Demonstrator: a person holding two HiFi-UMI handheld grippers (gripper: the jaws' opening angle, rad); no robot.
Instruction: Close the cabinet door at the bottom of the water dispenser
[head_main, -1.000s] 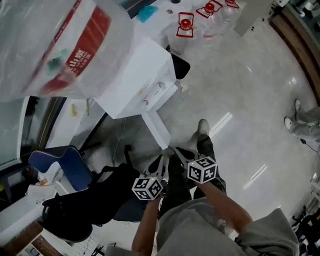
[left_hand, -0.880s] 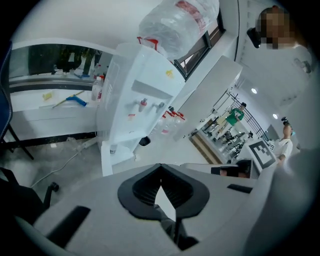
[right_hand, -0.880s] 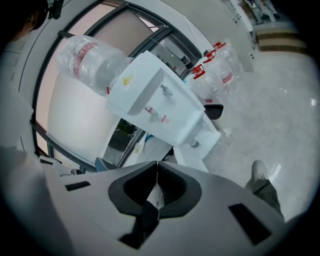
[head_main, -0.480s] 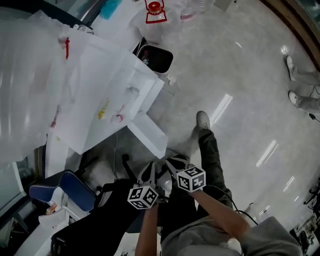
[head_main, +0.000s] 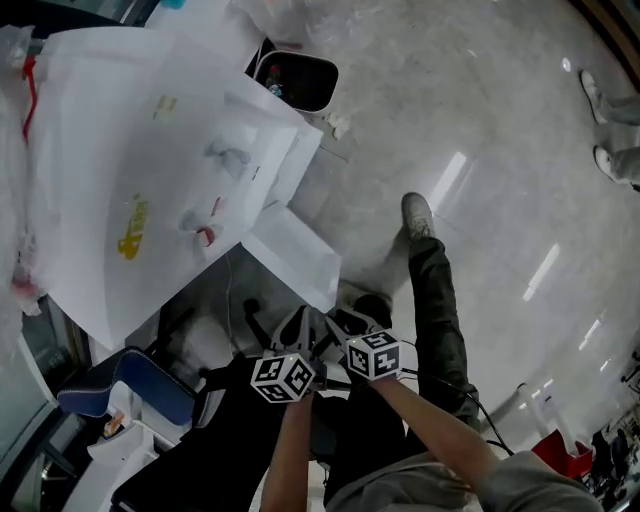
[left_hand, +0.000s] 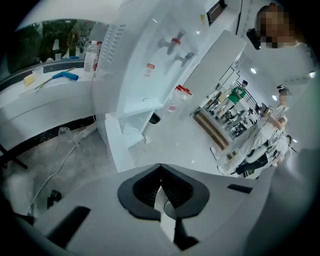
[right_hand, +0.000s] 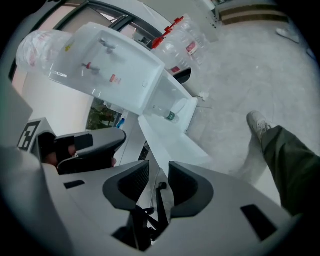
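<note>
Glossy pale floor (head_main: 500, 150) spreads round the white dispenser (head_main: 120, 150). On the left gripper (head_main: 297, 322) the fingers (left_hand: 142, 187) are pressed together, empty. On the right gripper (head_main: 345, 320) the fingers (right_hand: 131, 182) have just been opening and stand spread, nothing between them. Both hang just near of the door (head_main: 290, 255), which juts open from the dispenser's foot, left of the person's shoe (head_main: 417, 212).

The grey two-jaw left gripper (head_main: 297, 325) is being held closed at nine o'clock of the grey two-jaw right gripper (head_main: 346, 321), whose jaws are just being opened, nothing between them.
</note>
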